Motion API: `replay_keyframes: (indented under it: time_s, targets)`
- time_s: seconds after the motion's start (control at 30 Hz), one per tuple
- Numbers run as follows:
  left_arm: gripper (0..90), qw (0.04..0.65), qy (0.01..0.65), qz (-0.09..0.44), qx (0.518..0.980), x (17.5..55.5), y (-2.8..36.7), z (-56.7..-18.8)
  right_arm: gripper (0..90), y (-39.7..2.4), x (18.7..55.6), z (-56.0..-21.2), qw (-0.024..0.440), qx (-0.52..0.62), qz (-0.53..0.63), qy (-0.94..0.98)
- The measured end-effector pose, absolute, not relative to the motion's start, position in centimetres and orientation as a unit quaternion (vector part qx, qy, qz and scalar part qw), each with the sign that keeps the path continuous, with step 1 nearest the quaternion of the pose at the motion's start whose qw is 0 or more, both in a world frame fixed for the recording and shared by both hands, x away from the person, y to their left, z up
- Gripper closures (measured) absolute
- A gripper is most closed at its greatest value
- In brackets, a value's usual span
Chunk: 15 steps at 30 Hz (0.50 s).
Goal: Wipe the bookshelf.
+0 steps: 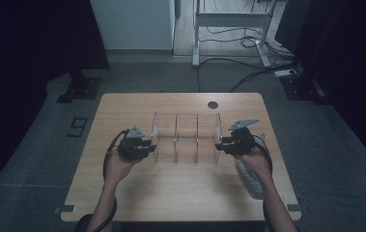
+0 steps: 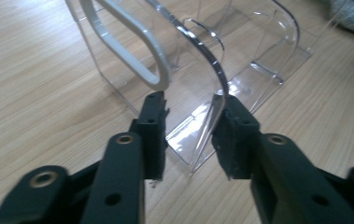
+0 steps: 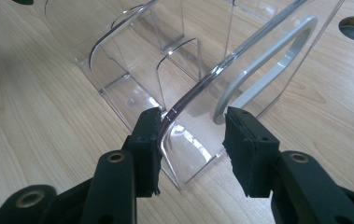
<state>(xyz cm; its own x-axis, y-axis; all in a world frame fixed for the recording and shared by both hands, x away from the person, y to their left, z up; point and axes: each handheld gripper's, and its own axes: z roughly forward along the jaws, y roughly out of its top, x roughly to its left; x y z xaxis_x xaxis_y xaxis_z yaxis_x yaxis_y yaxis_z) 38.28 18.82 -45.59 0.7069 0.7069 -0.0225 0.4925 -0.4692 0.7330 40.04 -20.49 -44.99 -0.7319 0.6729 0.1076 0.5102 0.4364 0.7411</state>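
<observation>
A clear acrylic organiser (image 1: pixel 185 137) with upright dividers stands in the middle of the wooden table (image 1: pixel 122 111). My left gripper (image 1: pixel 150 143) is at its left end and my right gripper (image 1: pixel 219 146) at its right end. In the left gripper view the left gripper (image 2: pixel 188 105) is open, its jaws straddling the clear end wall (image 2: pixel 214 70) and the bottom of a white loop handle (image 2: pixel 132 42). In the right gripper view the right gripper (image 3: pixel 193 121) is open too, with the other end wall (image 3: pixel 202 84) and its pale loop handle (image 3: pixel 268 60) between the jaws.
A round cable hole (image 1: pixel 213 105) lies in the table behind the organiser. A grey bundled cloth (image 1: pixel 250 176) rests by the right forearm. Past the table's far edge are a desk frame (image 1: pixel 229 29) and cables on the floor.
</observation>
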Motion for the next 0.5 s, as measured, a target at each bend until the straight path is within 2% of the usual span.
replay_keyframes:
  time_s: [0.33,0.43,0.5]
  targets:
    - [21.8,0.401,0.365,0.141,0.828,36.8,19.7,-44.8,27.9,-21.1,38.8,-44.5,0.106,0.339,0.401,0.844]
    - [13.9,0.407,0.357,0.144,0.829,35.9,19.9,-44.4,21.0,-21.3,38.1,-44.1,0.111,0.340,0.404,0.842]
    - [13.5,0.409,0.352,0.142,0.830,35.4,20.0,-44.3,18.0,-21.5,37.7,-43.9,0.105,0.338,0.410,0.841]
